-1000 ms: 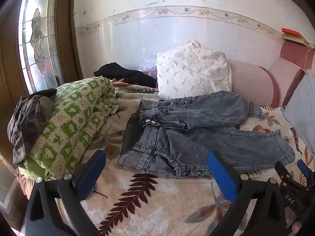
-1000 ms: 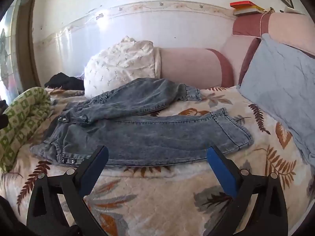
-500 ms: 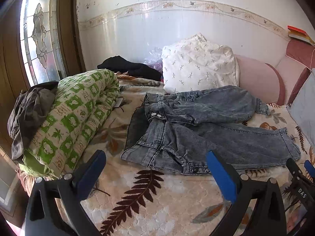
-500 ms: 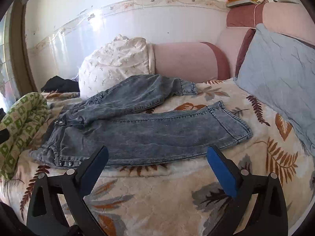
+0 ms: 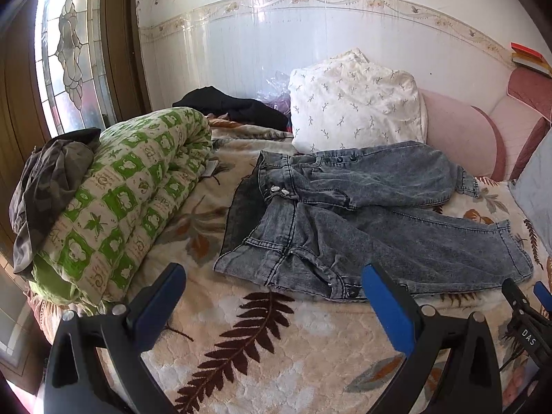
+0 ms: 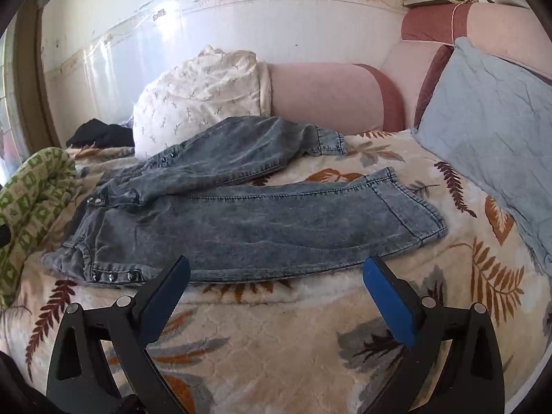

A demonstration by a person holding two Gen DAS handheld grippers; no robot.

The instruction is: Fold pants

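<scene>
Grey washed denim pants (image 5: 362, 220) lie spread on a leaf-patterned bed cover (image 5: 262, 345), waist to the left, legs to the right; the far leg is bunched against a white pillow. They also show in the right wrist view (image 6: 241, 217). My left gripper (image 5: 272, 296) is open and empty, just short of the waistband's near corner. My right gripper (image 6: 276, 289) is open and empty, just short of the near leg's lower edge. The right gripper's tip also shows at the left wrist view's right edge (image 5: 528, 314).
A rolled green-and-white quilt (image 5: 127, 200) with dark clothes on it lies at the left. A white pillow (image 5: 352, 103), a pink headboard (image 6: 331, 96) and black cloth (image 5: 234, 107) are at the back. A blue-grey cushion (image 6: 496, 131) is at the right. The wall is behind.
Both grippers have drawn back and risen slightly, so the pants sit a bit farther and lower in view. The pants have not moved. Both grippers stay open.
</scene>
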